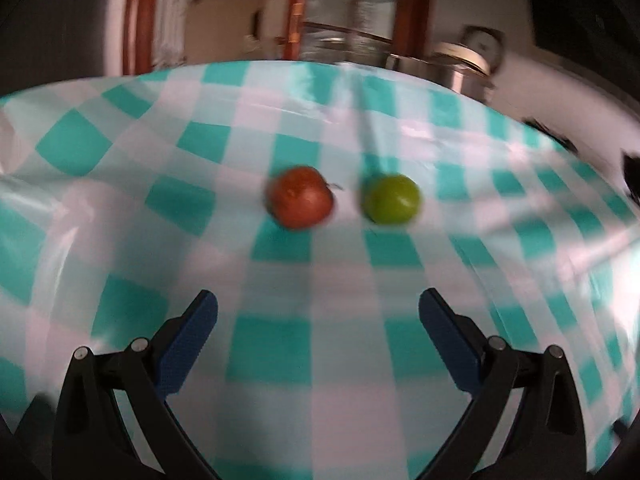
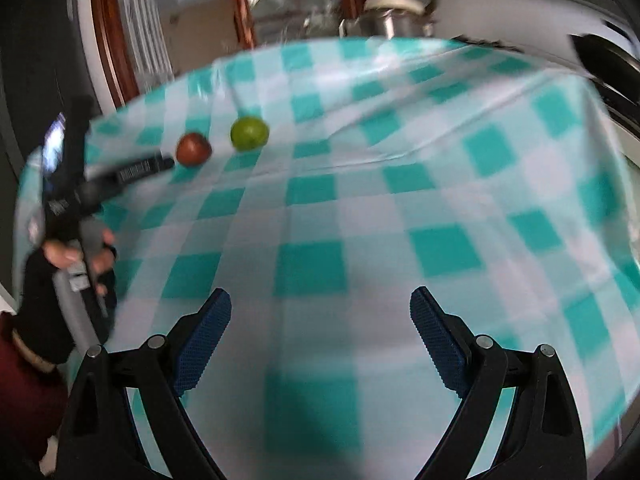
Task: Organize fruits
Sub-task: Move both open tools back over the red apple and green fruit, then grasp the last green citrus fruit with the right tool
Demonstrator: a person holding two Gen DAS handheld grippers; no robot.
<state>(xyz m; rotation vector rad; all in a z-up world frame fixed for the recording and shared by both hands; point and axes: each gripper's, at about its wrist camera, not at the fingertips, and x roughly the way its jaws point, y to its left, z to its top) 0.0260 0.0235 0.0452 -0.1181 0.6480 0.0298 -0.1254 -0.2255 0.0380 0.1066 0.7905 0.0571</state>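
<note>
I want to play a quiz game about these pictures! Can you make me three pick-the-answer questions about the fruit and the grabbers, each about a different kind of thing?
1. Where is the green fruit compared with the red fruit, seen from the left gripper's camera?
A. To its right, with a gap between them
B. On top of it
C. Inside a bowl

2. How many fruits lie on the checked tablecloth?
A. Two
B. Four
C. Six

3. What is the left gripper doing?
A. Squeezing the red fruit
B. Open, with nothing between its fingers
C. Shut tight on the cloth

Answers:
1. A, because the two fruits sit side by side and cloth shows between them.
2. A, because only one red and one green fruit appear in both views.
3. B, because its blue pads stand wide apart with only cloth beyond them.
</note>
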